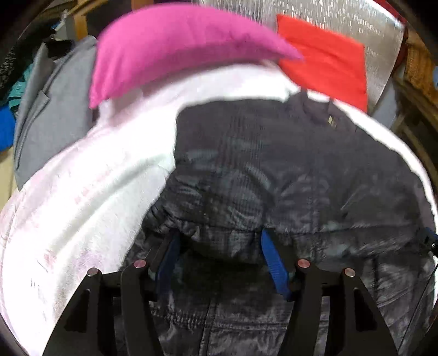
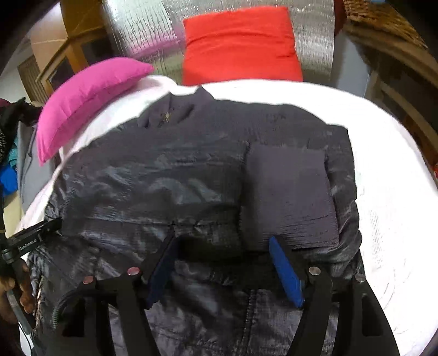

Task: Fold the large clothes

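A dark quilted jacket [image 1: 287,169] [image 2: 153,175] lies spread on the white bedding [image 1: 90,191] [image 2: 388,169], collar [image 2: 175,109] at the far end. One sleeve is folded over the chest, and its ribbed cuff [image 2: 290,197] lies just beyond the right finger. My left gripper [image 1: 220,235] is open, and a bunched fold of the jacket bulges between its blue pads [image 1: 273,263]. My right gripper [image 2: 223,241] is open low over the jacket's front, near the zipper. In the right wrist view the left gripper [image 2: 35,238] shows at the left edge, held by a hand [image 2: 13,287].
A pink pillow [image 1: 169,46] [image 2: 87,98] and a red pillow [image 1: 325,60] [image 2: 241,43] lie at the head of the bed against a silver reflective panel [image 2: 142,24]. A grey garment [image 1: 49,115] lies off to the left. Wooden furniture and a wicker basket [image 2: 383,19] stand at the right.
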`<state>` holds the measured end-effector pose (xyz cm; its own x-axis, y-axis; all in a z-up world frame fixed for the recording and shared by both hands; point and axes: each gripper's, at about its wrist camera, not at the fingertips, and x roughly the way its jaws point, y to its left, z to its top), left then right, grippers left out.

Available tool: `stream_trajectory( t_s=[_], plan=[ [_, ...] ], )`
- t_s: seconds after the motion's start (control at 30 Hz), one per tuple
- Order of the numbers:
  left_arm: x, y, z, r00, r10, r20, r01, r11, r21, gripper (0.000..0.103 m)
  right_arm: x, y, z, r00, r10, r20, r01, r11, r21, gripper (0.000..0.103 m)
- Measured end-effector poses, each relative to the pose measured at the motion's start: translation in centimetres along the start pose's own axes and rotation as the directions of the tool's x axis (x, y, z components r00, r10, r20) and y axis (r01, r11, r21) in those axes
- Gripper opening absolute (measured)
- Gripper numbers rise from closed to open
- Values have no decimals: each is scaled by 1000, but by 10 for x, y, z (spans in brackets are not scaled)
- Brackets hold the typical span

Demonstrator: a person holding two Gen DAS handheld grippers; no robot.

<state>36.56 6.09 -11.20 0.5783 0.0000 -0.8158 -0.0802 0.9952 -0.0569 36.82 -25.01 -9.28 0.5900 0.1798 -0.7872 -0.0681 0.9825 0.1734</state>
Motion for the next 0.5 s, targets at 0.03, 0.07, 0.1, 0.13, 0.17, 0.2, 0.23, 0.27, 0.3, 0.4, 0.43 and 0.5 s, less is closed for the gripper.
stream_trajectory(
  t_s=[0.03, 0.07, 0.1, 0.13, 0.17, 0.2, 0.23, 0.27, 0.3, 0.4, 0.43, 0.5],
  plan=[
    [-6, 0, 0, 1000, 4, 23, -3, 1000, -4, 63, -7, 0, 2, 1000, 3, 25, -3, 1000, 7, 73],
    [-9, 0, 1, 999, 3, 42, -3, 1000, -9, 63, -12, 0, 4, 999, 6, 46, -6, 1000, 11, 73],
    [-10, 0, 1, 998, 0, 56, 1, 1000, -14, 64, -15, 0, 6, 998, 9, 63, -9, 1000, 14, 73],
    [-7, 0, 3, 999, 2, 53, -2, 1000, -12, 64, -13, -2, 7, 998, 3, 68, -5, 1000, 18, 77],
    [3, -1, 4, 1000, 19, 20, -19, 1000, -6, 65, -9, -3, 7, 998, -5, 55, 4, 1000, 23, 79],
    [14, -2, 3, 999, 31, -29, -32, 999, -5, 65, 4, -7, 6, 1000, -12, 4, 12, 999, 32, 80],
    [19, 1, 4, 998, 30, -48, -31, 999, -9, 65, 13, -11, 4, 1000, -5, -29, 6, 999, 40, 80],
    [18, 2, 5, 999, 31, -43, -32, 999, -11, 65, 12, -10, 2, 1000, -1, -17, 2, 999, 39, 80],
    [11, 1, 4, 999, 32, -24, -32, 999, -8, 65, 5, -8, 1, 1000, 0, 3, 0, 999, 34, 80],
    [-6, -2, 1, 1000, 28, 11, -28, 1000, 2, 65, -14, -8, -4, 999, 7, 36, -8, 1000, 30, 80],
    [-9, 0, -1, 999, 27, 18, -27, 1000, 3, 65, -20, -9, -8, 999, 8, 43, -10, 1000, 30, 80],
    [-28, 4, -8, 999, 17, 39, -17, 1000, 4, 65, -41, -11, -17, 997, 23, 69, -25, 999, 34, 80]
  ],
)
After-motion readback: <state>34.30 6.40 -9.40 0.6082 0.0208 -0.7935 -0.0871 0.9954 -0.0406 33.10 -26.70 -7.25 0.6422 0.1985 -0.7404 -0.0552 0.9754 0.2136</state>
